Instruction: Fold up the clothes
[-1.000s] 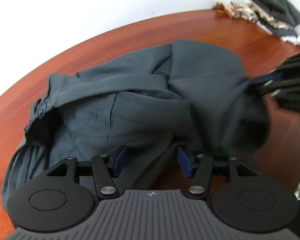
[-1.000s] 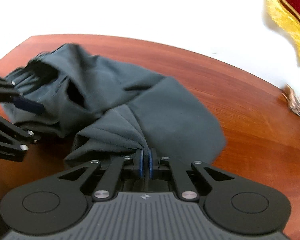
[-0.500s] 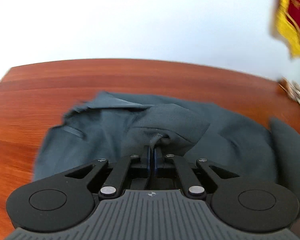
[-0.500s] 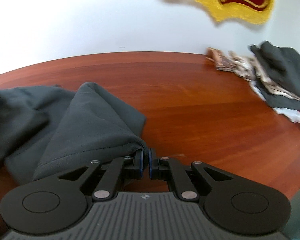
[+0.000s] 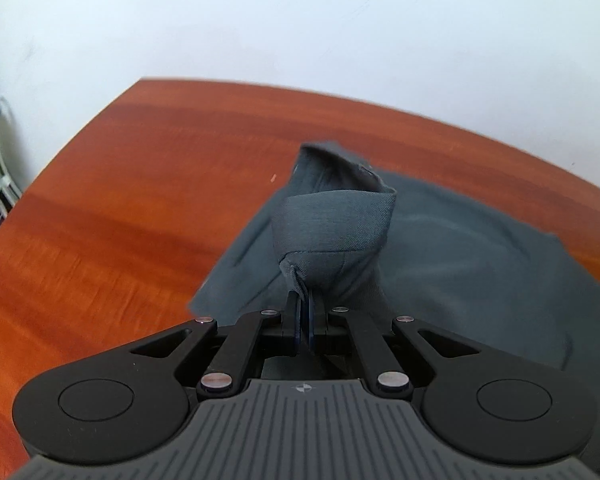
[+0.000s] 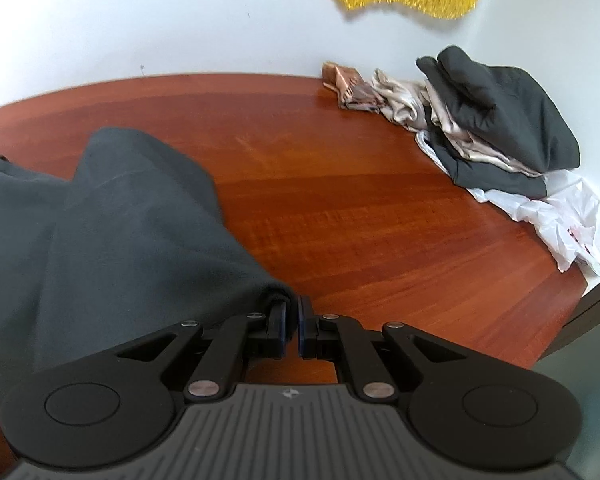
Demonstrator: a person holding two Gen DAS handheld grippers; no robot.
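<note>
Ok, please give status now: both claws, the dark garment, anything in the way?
Left claw shut on dark garment. Right claw shut on its other end. Clothes pile at far corner, not in the way.

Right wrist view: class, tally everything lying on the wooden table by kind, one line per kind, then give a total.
Dark grey garment being folded: 1
Pile of clothes by the wall: 1 (pieces inside it cannot be counted)
White plastic bag: 1
Small brownish item: 1 (too small to identify)
Total: 4
</note>
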